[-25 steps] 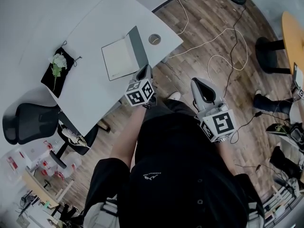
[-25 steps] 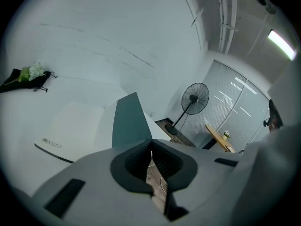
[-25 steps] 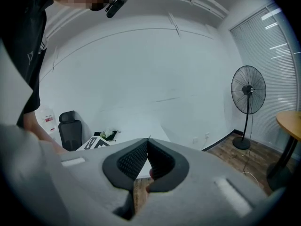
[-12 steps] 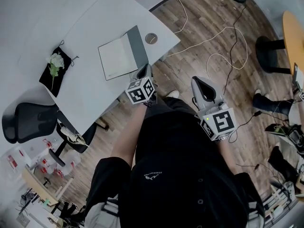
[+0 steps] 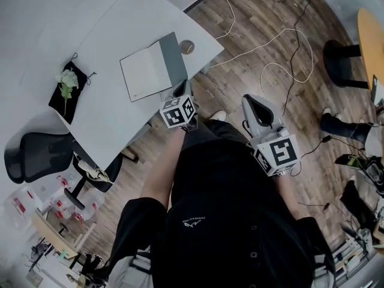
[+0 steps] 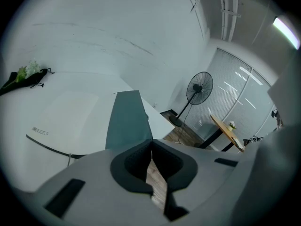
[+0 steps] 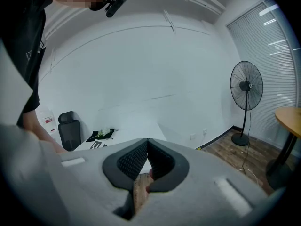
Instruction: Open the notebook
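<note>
The notebook (image 5: pixel 144 71) lies open on the white table (image 5: pixel 108 119), showing a blank white page, with its grey-green cover (image 5: pixel 174 56) laid out flat to the right. In the left gripper view the cover (image 6: pixel 127 121) stretches away just ahead of the jaws. My left gripper (image 5: pixel 182 87) hangs at the table's near edge, just below the cover, shut with nothing in it (image 6: pixel 151 149). My right gripper (image 5: pixel 252 104) is off the table over the wooden floor, also shut and empty (image 7: pixel 147 149).
A black pouch with a white flower (image 5: pixel 69 86) lies at the table's left. A round cable hole (image 5: pixel 187 47) sits by the cover. An office chair (image 5: pixel 36 155) stands lower left. Cables (image 5: pixel 288 47) trail over the floor. A standing fan (image 6: pixel 197 86) and a wooden table (image 5: pixel 369 41) are on the right.
The table and notebook have drifted a little to the left in the head view. The left gripper has sunk slightly by the table edge. Both grippers stay shut.
</note>
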A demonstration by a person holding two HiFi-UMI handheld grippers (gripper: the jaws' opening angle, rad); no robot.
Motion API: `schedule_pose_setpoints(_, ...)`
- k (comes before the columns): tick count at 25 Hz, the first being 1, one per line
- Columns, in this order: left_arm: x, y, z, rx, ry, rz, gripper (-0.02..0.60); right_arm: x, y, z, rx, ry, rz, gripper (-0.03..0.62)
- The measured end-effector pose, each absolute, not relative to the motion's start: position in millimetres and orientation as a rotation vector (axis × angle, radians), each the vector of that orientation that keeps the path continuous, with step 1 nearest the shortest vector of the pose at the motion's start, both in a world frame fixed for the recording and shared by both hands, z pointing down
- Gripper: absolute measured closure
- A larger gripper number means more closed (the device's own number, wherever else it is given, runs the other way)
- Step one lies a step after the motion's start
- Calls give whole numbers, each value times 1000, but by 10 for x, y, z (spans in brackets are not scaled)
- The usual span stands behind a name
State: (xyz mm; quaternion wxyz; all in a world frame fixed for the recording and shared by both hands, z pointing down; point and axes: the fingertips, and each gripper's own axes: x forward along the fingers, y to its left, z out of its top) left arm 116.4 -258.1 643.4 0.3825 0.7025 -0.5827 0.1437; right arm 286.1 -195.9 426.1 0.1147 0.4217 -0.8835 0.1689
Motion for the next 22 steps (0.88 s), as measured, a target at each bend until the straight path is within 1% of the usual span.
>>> schedule_pose_setpoints(22, 1282, -2592, 6810, 1774, -1448, 485, 572, 2892, -2011, 4334, 1208, -2574, 501, 589)
